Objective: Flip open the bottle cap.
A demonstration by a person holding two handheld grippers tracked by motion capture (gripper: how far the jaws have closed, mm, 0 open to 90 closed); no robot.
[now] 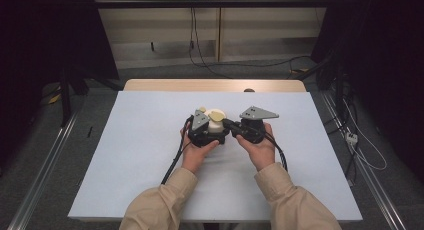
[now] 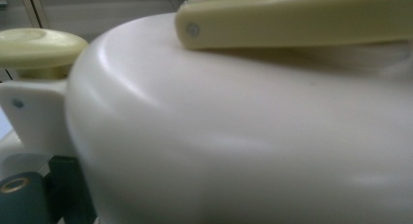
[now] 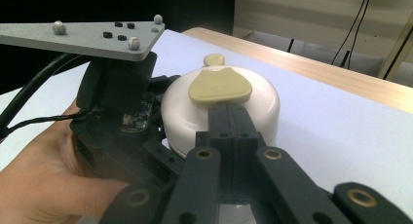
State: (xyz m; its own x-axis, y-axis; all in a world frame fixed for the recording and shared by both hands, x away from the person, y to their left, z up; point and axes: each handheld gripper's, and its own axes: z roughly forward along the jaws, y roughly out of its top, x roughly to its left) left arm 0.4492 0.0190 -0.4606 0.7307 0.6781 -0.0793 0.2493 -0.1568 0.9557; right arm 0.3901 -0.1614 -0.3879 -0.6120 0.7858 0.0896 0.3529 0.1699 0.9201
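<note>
Clearly the round cream plastic container [image 1: 216, 124] sits on the white desk [image 1: 130, 155] between the two tools, and each hand seems to have its own job. The left tool [image 1: 206, 132] is pressed up against the container's side, probably to steady it; whether its jaws are spread or clamped I cannot tell. The right tool [image 3: 229, 112] has its black jaws pressed together, tips resting on top of the container against the pale yellow flat tab [image 3: 220, 87] on the lid, likely to push or pry it. From the left tool's camera you see a yellow knob [image 2: 39, 45] on a hinge bracket beside the container wall. From the right tool's camera you see the tab's rounded outline and the hand [image 3: 44, 185] gripping the left tool.
</note>
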